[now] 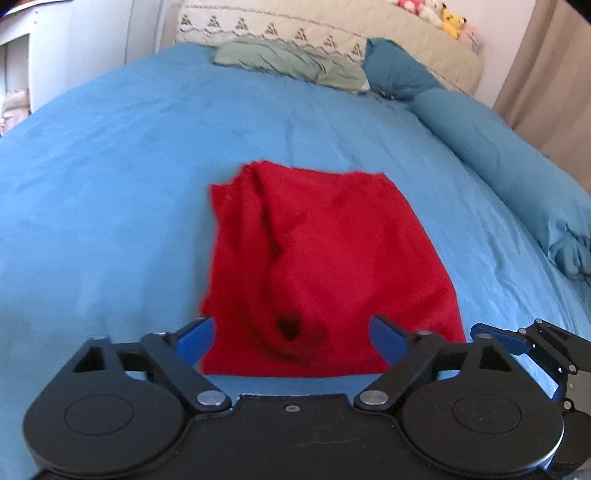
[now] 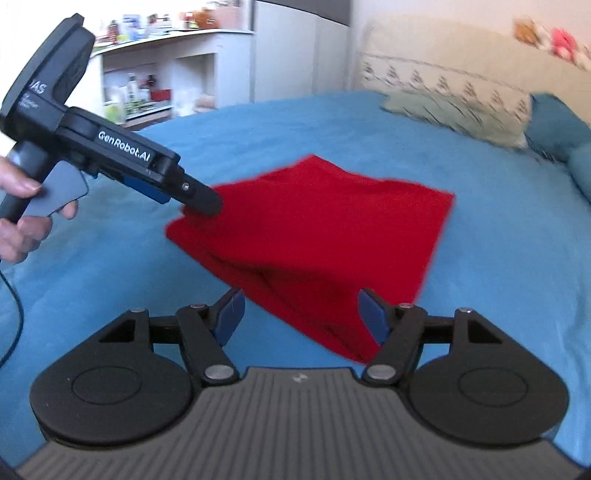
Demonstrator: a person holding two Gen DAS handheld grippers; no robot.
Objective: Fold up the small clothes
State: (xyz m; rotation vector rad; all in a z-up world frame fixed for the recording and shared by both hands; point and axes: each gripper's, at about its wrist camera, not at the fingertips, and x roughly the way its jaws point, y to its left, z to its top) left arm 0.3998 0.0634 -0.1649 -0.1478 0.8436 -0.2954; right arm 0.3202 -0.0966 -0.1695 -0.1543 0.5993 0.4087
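The red garment is soft, fuzzy matt cloth lying on the bed with its smooth, suede-like blue cover, while both tongs, left tongs and right tongs, are matt black plastic with shiny metal rivets.

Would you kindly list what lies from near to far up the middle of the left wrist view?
Left hand-held gripper → red garment → bare blue bedspread → grey-green pillow → cream patterned headboard.
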